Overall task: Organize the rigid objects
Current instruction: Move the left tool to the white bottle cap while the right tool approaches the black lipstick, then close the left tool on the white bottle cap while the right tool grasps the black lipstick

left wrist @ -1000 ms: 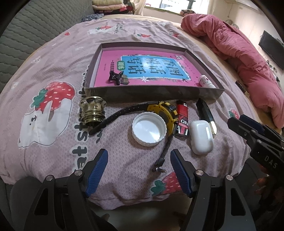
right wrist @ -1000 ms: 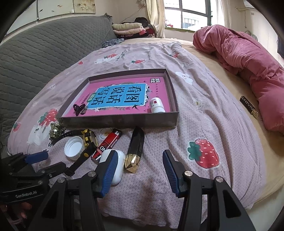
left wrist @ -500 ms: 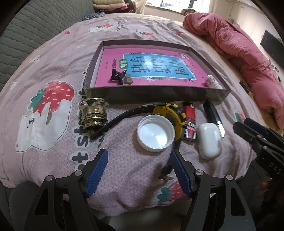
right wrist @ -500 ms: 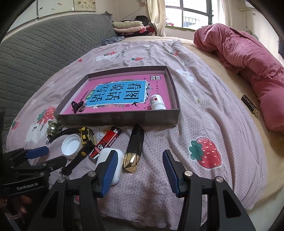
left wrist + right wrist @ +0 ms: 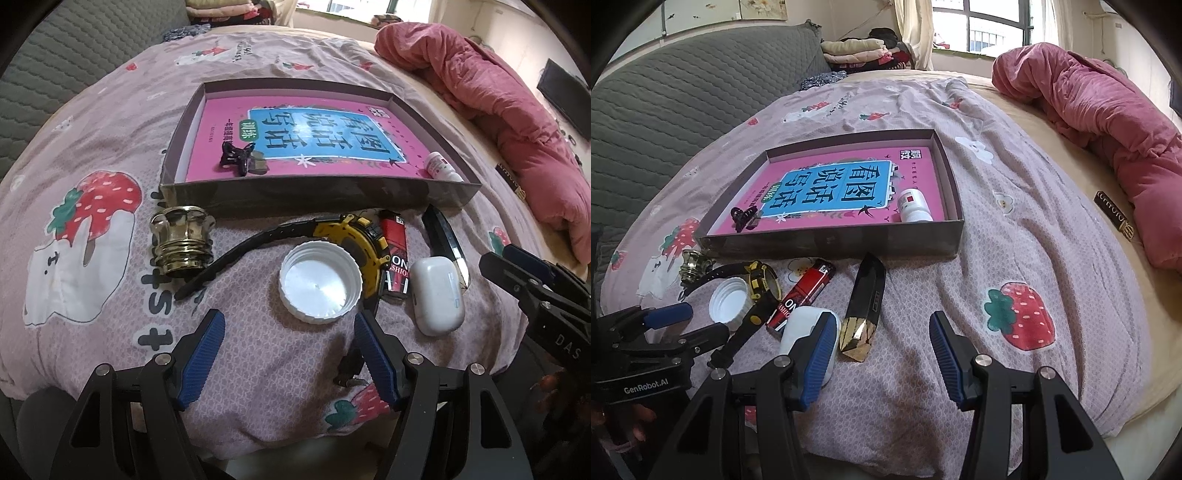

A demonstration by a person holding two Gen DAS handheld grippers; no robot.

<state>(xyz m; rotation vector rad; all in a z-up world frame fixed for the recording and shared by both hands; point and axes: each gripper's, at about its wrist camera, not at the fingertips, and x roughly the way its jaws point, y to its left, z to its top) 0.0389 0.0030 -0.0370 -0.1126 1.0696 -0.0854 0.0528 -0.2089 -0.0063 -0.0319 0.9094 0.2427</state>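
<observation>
- Clutter lines the bedspread (image 5: 110, 110) before the tray (image 5: 317, 194): brass cap (image 5: 183, 240), watch (image 5: 347, 236), white lid (image 5: 320, 281), lighter (image 5: 395, 254), earbud case (image 5: 436, 295), black-gold case (image 5: 866, 306).
- Left gripper (image 5: 288, 347), released and empty, hangs just short of the lid, dead ahead.
- Right gripper (image 5: 882, 350), likewise released, points at the black-gold case, whose long axis runs toward the tray.

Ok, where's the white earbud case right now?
In the left wrist view the glossy white earbud case lies on the quilt, right of centre, between the red lighter and the black-and-gold bar.

Black gripper (image 5: 286, 345), ribbed blue pads (image 5: 201, 350)
</observation>
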